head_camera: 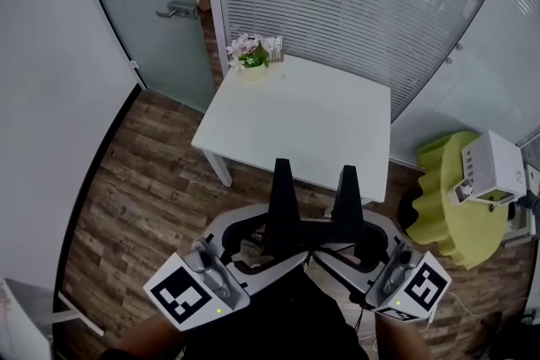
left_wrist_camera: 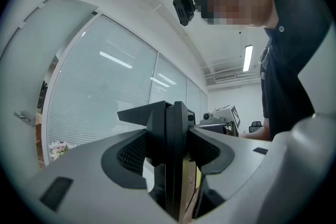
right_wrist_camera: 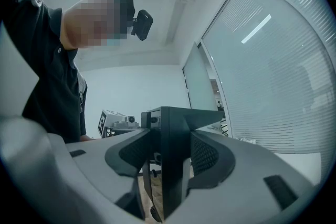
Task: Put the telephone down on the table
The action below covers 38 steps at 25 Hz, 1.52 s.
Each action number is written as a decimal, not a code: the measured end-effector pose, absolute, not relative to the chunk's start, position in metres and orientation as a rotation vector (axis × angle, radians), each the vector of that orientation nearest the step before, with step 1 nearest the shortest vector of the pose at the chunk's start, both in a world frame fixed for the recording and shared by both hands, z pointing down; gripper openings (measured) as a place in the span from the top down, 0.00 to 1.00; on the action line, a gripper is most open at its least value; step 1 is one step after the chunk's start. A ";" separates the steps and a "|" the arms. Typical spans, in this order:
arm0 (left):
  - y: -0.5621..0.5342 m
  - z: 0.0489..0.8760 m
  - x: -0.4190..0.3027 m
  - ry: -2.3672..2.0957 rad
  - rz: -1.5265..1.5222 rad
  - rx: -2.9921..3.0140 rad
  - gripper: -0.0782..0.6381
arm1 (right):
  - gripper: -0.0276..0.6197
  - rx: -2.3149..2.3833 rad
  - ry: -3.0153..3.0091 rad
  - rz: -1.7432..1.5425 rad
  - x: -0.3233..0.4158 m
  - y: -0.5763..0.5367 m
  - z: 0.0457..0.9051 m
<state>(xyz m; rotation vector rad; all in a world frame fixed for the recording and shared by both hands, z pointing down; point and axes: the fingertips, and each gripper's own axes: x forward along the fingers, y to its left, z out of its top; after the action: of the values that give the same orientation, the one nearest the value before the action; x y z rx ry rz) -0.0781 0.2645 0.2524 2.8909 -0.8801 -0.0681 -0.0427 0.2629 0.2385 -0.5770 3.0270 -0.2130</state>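
The telephone [head_camera: 283, 200] is a black object with two upright tapered parts, held in the air in front of the person, short of the white table [head_camera: 295, 126]. My left gripper [head_camera: 268, 239] grips its left end and my right gripper [head_camera: 354, 242] its right end. In the left gripper view a thin black panel of the telephone [left_wrist_camera: 176, 128] stands edge-on between the jaws of the left gripper [left_wrist_camera: 170, 152]. In the right gripper view a black block of the telephone [right_wrist_camera: 173, 131] fills the gap of the right gripper [right_wrist_camera: 170, 162]. The telephone's underside is hidden.
A small pot of flowers [head_camera: 251, 55] stands at the table's far left corner. A yellow stool [head_camera: 447, 202] with a white device [head_camera: 491, 169] on it is at the right. Behind the table are a blind-covered glass wall and a glass door with a handle [head_camera: 177, 10]. The floor is wood.
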 end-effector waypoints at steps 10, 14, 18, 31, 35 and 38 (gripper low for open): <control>0.189 0.252 -0.071 -0.938 -0.042 2.892 0.55 | 0.59 -0.513 3.017 -0.199 -0.035 0.186 0.241; 0.153 0.250 -0.059 -0.960 -0.032 2.889 0.55 | 0.59 -0.486 3.012 -0.197 -0.024 0.150 0.238; 0.118 0.248 -0.042 -0.966 -0.013 2.890 0.55 | 0.59 -0.474 3.009 -0.193 -0.007 0.114 0.234; 0.032 0.248 -0.023 -0.982 0.005 2.885 0.55 | 0.59 -0.463 2.990 -0.217 0.012 0.028 0.236; 0.010 0.251 -0.024 -0.949 0.016 2.899 0.55 | 0.59 -0.496 2.971 -0.222 0.012 0.007 0.239; -0.015 0.257 -0.030 -0.887 0.019 2.917 0.55 | 0.59 -0.557 2.957 -0.220 0.005 -0.018 0.242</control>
<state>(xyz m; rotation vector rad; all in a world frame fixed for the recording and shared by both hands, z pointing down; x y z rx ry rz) -0.0300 -0.0153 0.2567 2.9168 -0.8865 0.0192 0.0051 -0.0178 0.2422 -0.5567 2.9570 -0.2196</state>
